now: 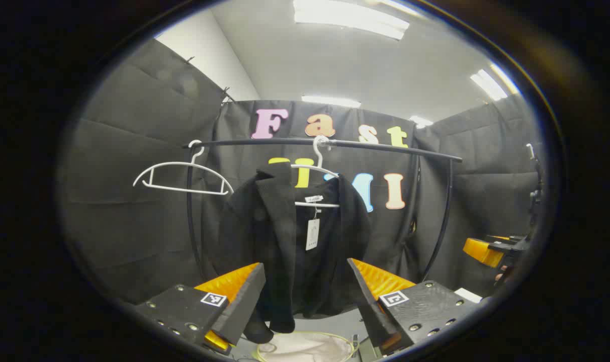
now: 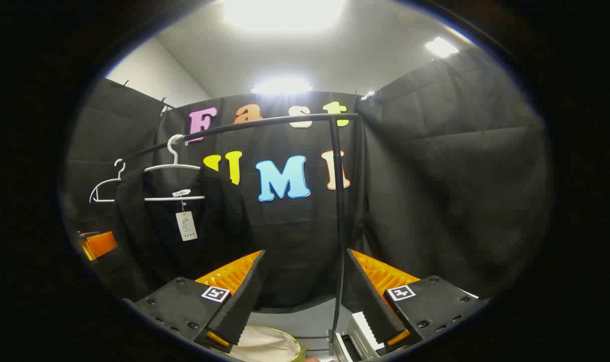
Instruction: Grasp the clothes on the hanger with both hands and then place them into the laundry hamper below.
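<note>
Both grippers, left gripper (image 1: 307, 296) & right gripper (image 2: 302, 296), jaws apart, empty; approach step. Dark coat (image 1: 289, 236) hangs ahead of left; nxt close in, clamp fabric.

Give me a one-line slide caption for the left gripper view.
Open left gripper faces a dark jacket hanging on a white hanger, hamper below.
</note>
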